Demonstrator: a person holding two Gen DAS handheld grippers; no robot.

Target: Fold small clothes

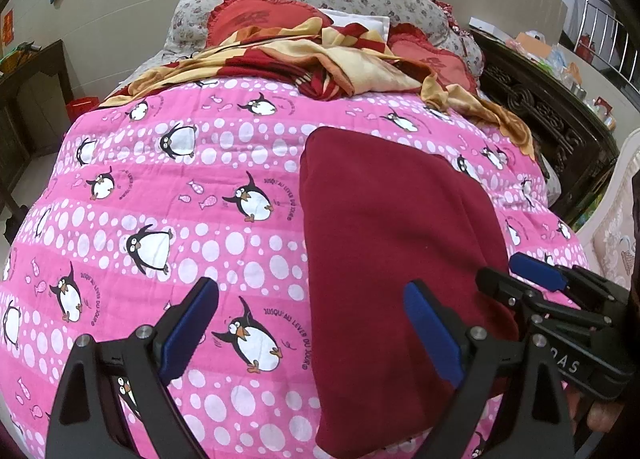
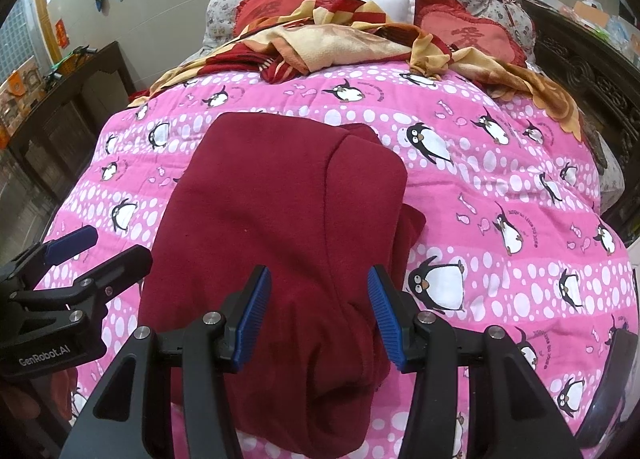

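A dark red garment lies folded lengthwise on the pink penguin quilt; it also shows in the right wrist view, where a second layer sticks out along its right side. My left gripper is open and empty, its right finger over the garment's left edge, its left finger over the quilt. My right gripper is open and empty above the garment's near end. Each gripper shows in the other's view: the right gripper, the left gripper.
A crumpled red and yellow blanket and red heart pillows lie at the head of the bed. Dark carved wooden furniture stands on the right, a dark cabinet on the left.
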